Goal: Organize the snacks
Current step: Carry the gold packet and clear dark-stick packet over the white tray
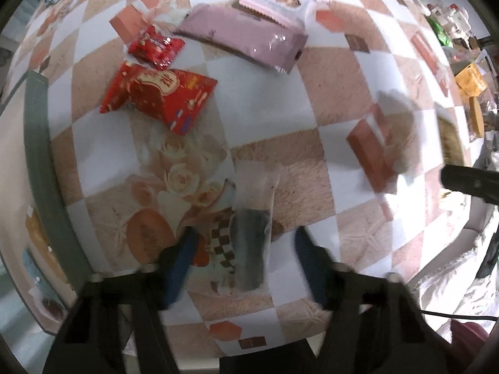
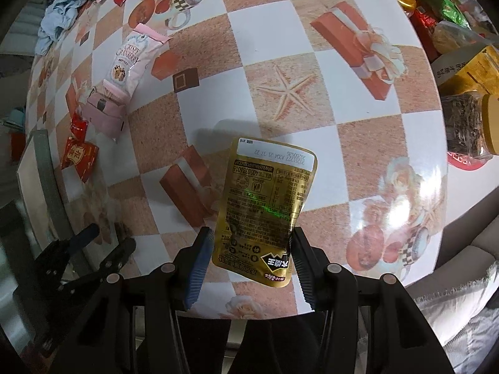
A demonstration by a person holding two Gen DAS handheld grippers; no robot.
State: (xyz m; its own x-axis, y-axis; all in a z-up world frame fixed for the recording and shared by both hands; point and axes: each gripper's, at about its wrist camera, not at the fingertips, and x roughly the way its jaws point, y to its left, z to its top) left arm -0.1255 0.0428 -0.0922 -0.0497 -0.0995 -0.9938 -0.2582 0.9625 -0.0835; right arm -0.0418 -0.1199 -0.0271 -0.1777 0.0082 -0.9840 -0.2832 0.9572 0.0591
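Checkered table (image 2: 312, 71) w/ snacks in a row at the far left. Right gripper (image 2: 249, 261) grips gold pouch (image 2: 268, 199), prob. to sort it. Left gripper (image 1: 246, 261) wide, holds nothing.

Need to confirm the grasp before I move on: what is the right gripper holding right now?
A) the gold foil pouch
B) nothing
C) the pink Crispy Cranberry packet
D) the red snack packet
A: in the right wrist view the right gripper is closed on the gold foil pouch, printed back facing the camera, while the pink Crispy Cranberry packet lies on the table.
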